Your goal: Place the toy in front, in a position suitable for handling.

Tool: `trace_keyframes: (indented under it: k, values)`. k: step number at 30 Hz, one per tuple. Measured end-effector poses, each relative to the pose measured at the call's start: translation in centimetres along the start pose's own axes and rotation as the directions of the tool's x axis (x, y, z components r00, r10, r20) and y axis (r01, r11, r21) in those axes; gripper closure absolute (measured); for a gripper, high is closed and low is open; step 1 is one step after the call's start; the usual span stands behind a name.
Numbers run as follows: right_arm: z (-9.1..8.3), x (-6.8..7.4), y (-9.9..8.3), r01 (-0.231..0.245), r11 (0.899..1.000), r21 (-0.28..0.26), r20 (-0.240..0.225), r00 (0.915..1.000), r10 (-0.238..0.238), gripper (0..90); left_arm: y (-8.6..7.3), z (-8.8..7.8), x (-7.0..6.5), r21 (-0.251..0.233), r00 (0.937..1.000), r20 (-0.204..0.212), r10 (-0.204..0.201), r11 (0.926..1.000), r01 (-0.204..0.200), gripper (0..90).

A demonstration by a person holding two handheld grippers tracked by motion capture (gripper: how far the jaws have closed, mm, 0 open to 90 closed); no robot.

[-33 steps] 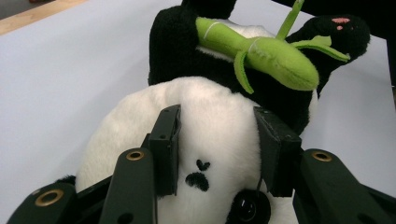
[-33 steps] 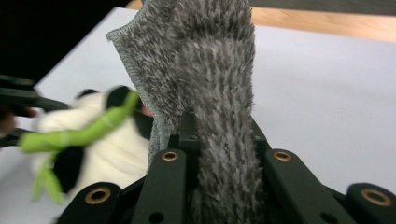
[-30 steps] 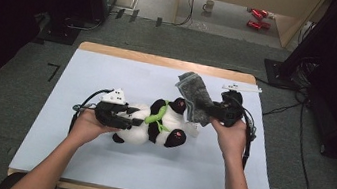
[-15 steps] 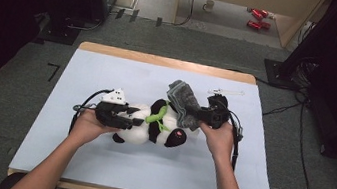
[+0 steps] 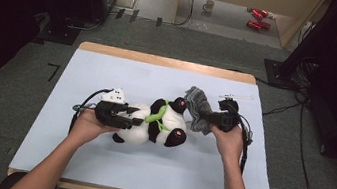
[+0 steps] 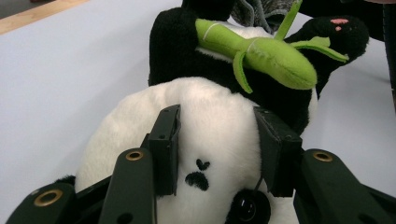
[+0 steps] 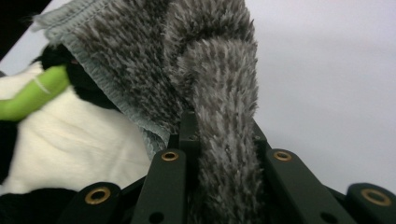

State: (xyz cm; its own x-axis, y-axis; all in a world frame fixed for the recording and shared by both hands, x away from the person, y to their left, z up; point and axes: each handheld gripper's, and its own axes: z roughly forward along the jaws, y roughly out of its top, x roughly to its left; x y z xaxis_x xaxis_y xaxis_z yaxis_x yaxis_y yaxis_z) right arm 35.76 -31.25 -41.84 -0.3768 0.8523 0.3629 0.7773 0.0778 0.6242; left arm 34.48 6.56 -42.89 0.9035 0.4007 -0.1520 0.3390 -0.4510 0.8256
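While gripped, panda point(image 5: 152, 125) touches grey cloth point(image 5: 197, 108).

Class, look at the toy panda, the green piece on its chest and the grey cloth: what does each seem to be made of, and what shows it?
Toy panda: soft plush, short matte pile, stitched nose.
Green piece: smooth felt-like fabric, probably stuffed; seams show.
Grey cloth: fluffy, towel-like fabric, long mottled pile, hemmed edge.

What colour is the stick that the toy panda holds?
The stick is bright green, against the black and white panda. The left gripper view shows it best.
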Motion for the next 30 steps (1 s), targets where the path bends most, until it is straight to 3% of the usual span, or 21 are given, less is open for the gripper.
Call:
trace_keyframes:
  k: [6,10,13,22,30]
  values:
    - [-2.0,-0.5,0.2,-0.022,0.998,-0.051,-0.004,0.9998,0.022,77.2,0.2,0.1,0.6,-0.008,0.9990,-0.006,-0.044,0.9990,0.044,55.5]
    - [-3.5,0.9,0.7,0.007,0.996,-0.086,-0.040,0.9992,-0.011,77.2,0.3,0.3,1.3,-0.023,0.9957,-0.004,-0.093,0.9954,0.093,55.1]
    - [-4.3,2.4,1.0,0.029,0.994,-0.101,-0.077,0.9964,-0.036,77.2,0.4,0.3,1.6,-0.024,0.9946,0.002,-0.104,0.9943,0.104,55.2]
    - [-5.0,6.8,1.6,0.114,0.988,-0.101,-0.164,0.9780,-0.129,77.2,0.6,0.5,2.1,-0.028,0.9924,0.001,-0.123,0.9920,0.123,55.4]
    - [-4.8,10.4,1.9,0.188,0.978,-0.088,-0.226,0.9525,-0.203,77.1,0.6,0.6,2.1,-0.031,0.9928,-0.004,-0.120,0.9924,0.120,55.5]
